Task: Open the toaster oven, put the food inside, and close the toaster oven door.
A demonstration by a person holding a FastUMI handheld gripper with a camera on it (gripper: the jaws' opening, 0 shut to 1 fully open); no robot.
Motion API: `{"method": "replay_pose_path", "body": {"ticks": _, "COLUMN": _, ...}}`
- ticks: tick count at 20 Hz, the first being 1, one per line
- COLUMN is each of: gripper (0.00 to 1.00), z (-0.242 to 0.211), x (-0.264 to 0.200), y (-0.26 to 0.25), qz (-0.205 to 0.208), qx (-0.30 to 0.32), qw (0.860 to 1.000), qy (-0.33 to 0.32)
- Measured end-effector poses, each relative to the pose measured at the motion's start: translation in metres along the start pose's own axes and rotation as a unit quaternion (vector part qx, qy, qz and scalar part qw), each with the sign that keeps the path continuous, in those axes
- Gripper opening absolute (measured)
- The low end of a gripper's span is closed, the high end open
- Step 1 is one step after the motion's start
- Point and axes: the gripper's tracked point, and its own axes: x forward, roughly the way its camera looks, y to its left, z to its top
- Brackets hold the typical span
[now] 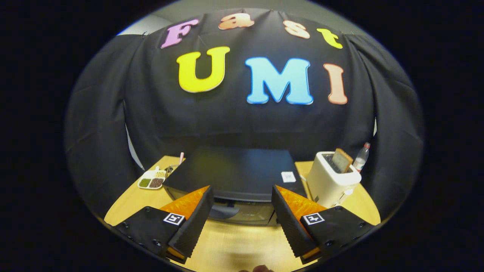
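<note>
Squarely ahead of the gripper [242, 211] sits one black toaster oven [234, 173] on the wooden table [234, 245], its glass door [242, 211] apparently up; the two fingers stand apart, holding nothing. Whether food is inside I cannot tell. Any approach should stay level and centred on the door's top edge. Beside the oven: one white toaster [331, 181] holding one bread slice [342, 160], one bottle [361, 156], one divided dish [152, 180].

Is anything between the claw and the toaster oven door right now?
Nothing visible. The claw is open, and past its fingers only bare table lies before the toaster oven. The white toaster and snack tray flank the oven.
</note>
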Motion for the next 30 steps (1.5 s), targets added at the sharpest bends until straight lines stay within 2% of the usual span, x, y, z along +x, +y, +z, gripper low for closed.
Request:
{"method": "replay_pose_path", "body": {"ticks": 3, "gripper": 0.97, "z": 0.037, "x": -0.026, "y": -0.038, "qz": -0.023, "qx": -0.013, "qw": 0.998, "qy": -0.064}}
{"method": "replay_pose_path", "body": {"ticks": 8, "gripper": 0.97, "z": 0.056, "x": -0.075, "y": -0.100, "qz": -0.070, "qx": 0.015, "qw": 0.992, "qy": -0.105}}
{"method": "replay_pose_path", "body": {"ticks": 18, "gripper": 0.97, "z": 0.014, "x": -0.151, "y": -0.196, "qz": -0.174, "qx": 0.012, "qw": 0.981, "qy": -0.090}}
{"method": "replay_pose_path", "body": {"ticks": 24, "gripper": 0.97, "z": 0.011, "x": -0.149, "y": -0.208, "qz": -0.181, "qx": 0.030, "qw": 0.980, "qy": -0.083}}
{"method": "replay_pose_path", "body": {"ticks": 30, "gripper": 0.97, "z": 0.021, "x": -0.135, "y": -0.194, "qz": -0.166, "qx": 0.054, "qw": 0.981, "qy": -0.089}}
